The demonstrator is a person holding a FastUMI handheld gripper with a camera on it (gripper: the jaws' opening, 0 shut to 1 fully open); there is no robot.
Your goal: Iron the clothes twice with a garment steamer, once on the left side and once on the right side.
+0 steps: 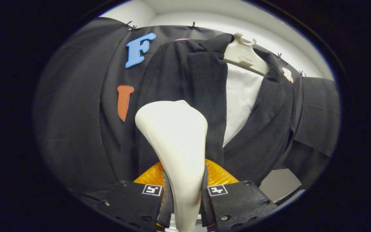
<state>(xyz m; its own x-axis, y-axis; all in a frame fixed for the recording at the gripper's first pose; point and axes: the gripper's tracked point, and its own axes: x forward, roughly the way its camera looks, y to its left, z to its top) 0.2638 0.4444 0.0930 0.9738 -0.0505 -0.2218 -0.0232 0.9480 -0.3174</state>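
My gripper (185, 190) is shut on the white garment steamer (175, 138), both fingers pressing on its narrow handle. The steamer's wide head rises ahead of the fingers and rests against the left front panel of a black corduroy jacket (201, 96). The jacket hangs open on a cream hanger (245, 54), tilted in my view, with a white lining or shirt (240, 96) showing between its two front panels. An orange part of the steamer (219, 175) shows behind the handle, just above the fingers.
Black cloth (76, 112) forms the booth's wall behind and to the left of the jacket. A white ceiling or wall (224, 19) runs above it. A pale surface (279, 183) shows below the jacket's right hem.
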